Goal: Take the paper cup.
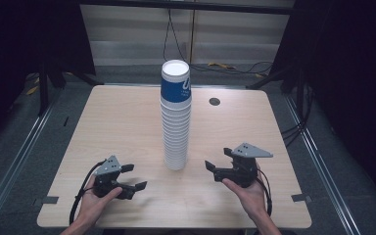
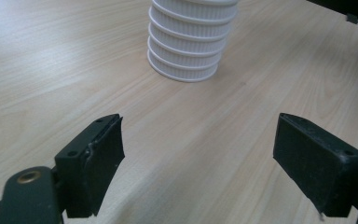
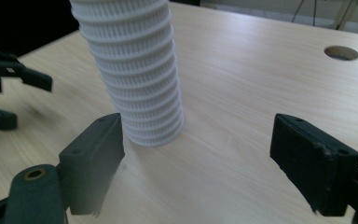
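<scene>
White lettering stands on the blue band of the top cup (image 1: pixel 176 88) on the cup stack (image 1: pixel 176 132), too small and cut off to read

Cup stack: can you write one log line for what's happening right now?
cup stack: upright, mid-table | left gripper: open, empty, apart from stack | right gripper: open, empty, beside stack, not touching

Both gripper views cut off the top of the cup stack (image 2: pixel 189 39), and its blue print is too small to read.
</scene>
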`<state>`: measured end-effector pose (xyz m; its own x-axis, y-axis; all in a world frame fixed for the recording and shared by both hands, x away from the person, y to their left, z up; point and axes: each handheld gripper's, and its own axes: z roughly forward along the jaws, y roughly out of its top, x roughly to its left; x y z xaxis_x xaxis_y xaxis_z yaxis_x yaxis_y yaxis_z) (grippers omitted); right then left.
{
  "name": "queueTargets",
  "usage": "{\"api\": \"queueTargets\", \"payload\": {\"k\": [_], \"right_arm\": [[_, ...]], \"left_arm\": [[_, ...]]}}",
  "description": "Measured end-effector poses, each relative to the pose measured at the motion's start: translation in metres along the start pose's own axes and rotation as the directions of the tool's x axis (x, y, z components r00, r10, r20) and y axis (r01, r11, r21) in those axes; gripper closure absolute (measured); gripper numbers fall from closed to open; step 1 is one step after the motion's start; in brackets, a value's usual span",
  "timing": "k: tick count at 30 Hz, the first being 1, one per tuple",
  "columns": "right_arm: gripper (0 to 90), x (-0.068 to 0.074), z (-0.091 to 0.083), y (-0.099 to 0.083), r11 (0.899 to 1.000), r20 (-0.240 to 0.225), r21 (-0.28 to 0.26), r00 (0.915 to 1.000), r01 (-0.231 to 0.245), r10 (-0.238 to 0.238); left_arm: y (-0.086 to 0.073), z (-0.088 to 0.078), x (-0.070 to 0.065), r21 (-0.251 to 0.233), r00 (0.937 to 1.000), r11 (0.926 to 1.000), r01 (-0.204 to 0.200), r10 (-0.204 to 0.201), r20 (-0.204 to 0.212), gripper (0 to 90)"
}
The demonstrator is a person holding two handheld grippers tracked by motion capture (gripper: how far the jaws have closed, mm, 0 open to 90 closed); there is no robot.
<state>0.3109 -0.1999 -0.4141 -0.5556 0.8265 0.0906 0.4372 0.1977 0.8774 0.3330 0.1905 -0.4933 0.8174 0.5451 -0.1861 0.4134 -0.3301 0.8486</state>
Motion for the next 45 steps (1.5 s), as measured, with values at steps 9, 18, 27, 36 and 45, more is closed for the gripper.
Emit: {"api": "queueTargets", "payload": {"k": [9, 18, 27, 36, 45], "right_arm": [[18.9, 0.006, -0.002, 0.031, 0.998, -0.043, -0.047, 0.9983, 0.037, -0.039], [17.3, 0.007, -0.005, 0.053, 0.997, -0.083, -0.045, 0.9941, 0.066, -0.070], [17.3, 0.007, -0.011, 0.078, 0.993, -0.100, -0.085, 0.9906, 0.086, -0.094], [17.7, 0.012, -0.010, 0.102, 0.982, -0.097, -0.125, 0.9830, 0.143, -0.155], [17.7, 0.016, -0.008, 0.113, 0.979, -0.147, -0.155, 0.9772, 0.131, -0.154]], "left_arm": [[0.001, 0.002, -0.001, 0.012, 0.9997, 0.9999, 0.011, -0.012, 0.021, 15.9], [0.000, 0.000, 0.000, 0.010, 0.9998, 0.9999, 0.006, -0.006, 0.020, 15.9], [0.001, 0.000, 0.001, 0.008, 0.9997, 0.9999, 0.007, -0.007, 0.023, 16.0], [0.001, -0.001, 0.002, 0.008, 0.9999, 0.9999, 0.007, -0.007, -0.008, 16.0], [0.001, 0.000, -0.001, 0.015, 0.9999, 0.9999, -0.007, 0.007, 0.008, 16.0]]}}
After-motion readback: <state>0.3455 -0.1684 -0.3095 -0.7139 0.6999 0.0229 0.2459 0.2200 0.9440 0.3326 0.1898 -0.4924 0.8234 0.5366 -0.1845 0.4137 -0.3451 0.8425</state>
